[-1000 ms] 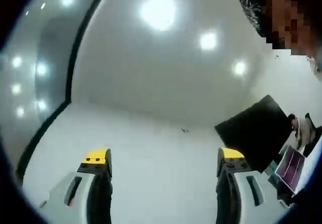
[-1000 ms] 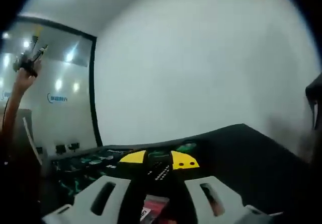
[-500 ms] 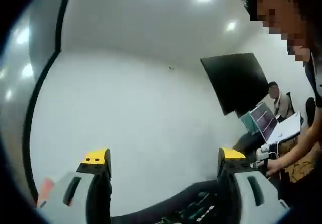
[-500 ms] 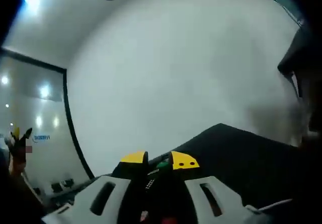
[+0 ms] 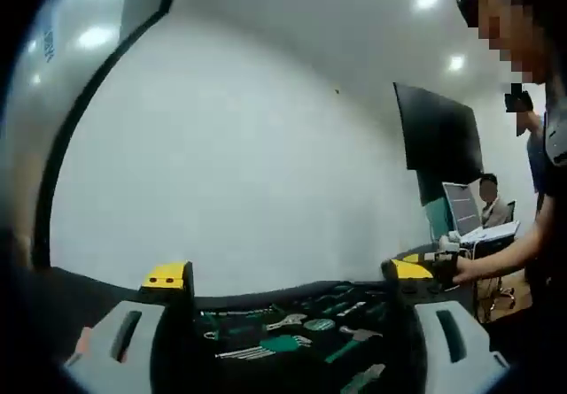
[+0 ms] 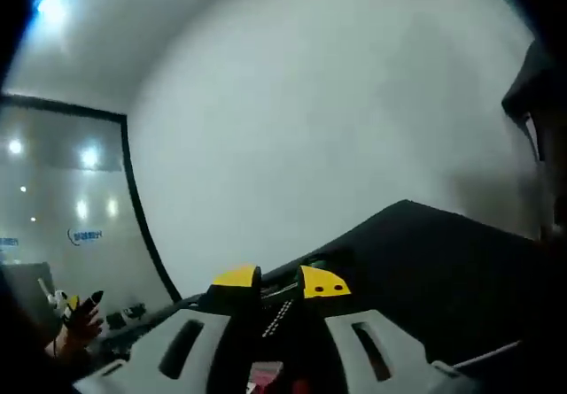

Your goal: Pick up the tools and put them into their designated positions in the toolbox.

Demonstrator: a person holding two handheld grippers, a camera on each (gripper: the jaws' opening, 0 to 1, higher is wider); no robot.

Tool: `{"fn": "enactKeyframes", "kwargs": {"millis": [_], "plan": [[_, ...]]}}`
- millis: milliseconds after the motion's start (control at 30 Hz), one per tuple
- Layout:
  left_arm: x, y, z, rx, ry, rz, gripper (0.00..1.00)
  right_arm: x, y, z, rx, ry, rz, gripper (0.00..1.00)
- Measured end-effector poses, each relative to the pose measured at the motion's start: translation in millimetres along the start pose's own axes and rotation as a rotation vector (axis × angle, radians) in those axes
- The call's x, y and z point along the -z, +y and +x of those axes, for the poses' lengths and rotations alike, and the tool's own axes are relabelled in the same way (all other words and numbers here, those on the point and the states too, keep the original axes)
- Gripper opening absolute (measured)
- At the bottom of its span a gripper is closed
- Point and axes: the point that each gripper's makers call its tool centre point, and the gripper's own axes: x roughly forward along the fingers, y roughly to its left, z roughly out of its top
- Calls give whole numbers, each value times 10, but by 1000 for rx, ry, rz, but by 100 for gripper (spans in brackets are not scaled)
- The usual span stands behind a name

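Left gripper [image 5: 283,279], jaws spread wide and holding nothing, is hovering above the toolbox [image 5: 292,332], whose green-handled tools [image 5: 283,343] are lying dim and partly cut off. Right gripper [image 6: 279,281] is clamping a dark, indistinct tool [image 6: 276,314] near the black table [image 6: 443,279].

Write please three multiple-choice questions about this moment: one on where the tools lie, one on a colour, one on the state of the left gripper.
1. Where do the tools lie in the left gripper view?
A. on a black surface beyond the jaws
B. on a laptop
C. in a person's hand

2. What colour are the tips of the left gripper?
A. red
B. yellow
C. blue

3. How do the left gripper's jaws stand?
A. shut on a tool
B. shut on nothing
C. wide apart, holding nothing

Answers: 1 A, green-handled and metal tools lie on the black surface; 2 B, both tips are yellow; 3 C, a broad gap shows between them.
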Motion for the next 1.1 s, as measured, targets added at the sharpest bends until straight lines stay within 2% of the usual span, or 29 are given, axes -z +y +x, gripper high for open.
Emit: {"fn": "enactKeyframes", "kwargs": {"millis": [67, 200, 233, 267, 333, 400, 467, 500, 567, 667, 767, 833, 900, 1000, 1100], "plan": [[113, -22, -24, 22, 12, -5, 80, -1, 49, -5, -14, -5, -48, 15], [377, -69, -31, 56, 62, -22, 79, -4, 234, -18, -97, -23, -131, 15], [432, -78, -27, 58, 95, -13, 78, 41, 386, -57, -135, -13, -136, 15], [451, -82, -18, 58, 122, 9, 77, 67, 457, -61, -162, -6, -144, 15], [393, -131, 0, 75, 81, 7, 76, 165, 687, -95, -235, 20, -195, 16], [469, -114, 12, 59, 113, -8, 75, 297, 882, -116, -294, 58, -270, 19], [551, -116, 5, 55, 148, 15, 72, 432, 1032, -135, -342, 96, -341, 25], [562, -122, 5, 56, 157, -2, 68, 472, 1091, -145, -364, 104, -359, 32], [552, -108, 2, 52, 152, -22, 63, 546, 1190, -173, -406, 122, -394, 35], [553, -25, -15, 20, 151, -35, 62, 582, 1240, -193, -414, 130, -419, 35], [523, -8, -15, 17, 130, -90, 63, 552, 1213, -200, -410, 128, -394, 35], [558, 50, -15, -12, 142, -107, 63, 487, 1133, -185, -381, 116, -353, 35], [575, 57, -16, -11, 151, -121, 63, 400, 1045, -165, -348, 89, -315, 35], [597, 25, -12, 3, 160, -113, 61, 353, 948, -147, -311, 78, -310, 35], [628, 8, -17, 4, 176, -106, 61, 337, 929, -153, -313, 78, -278, 33]]}}
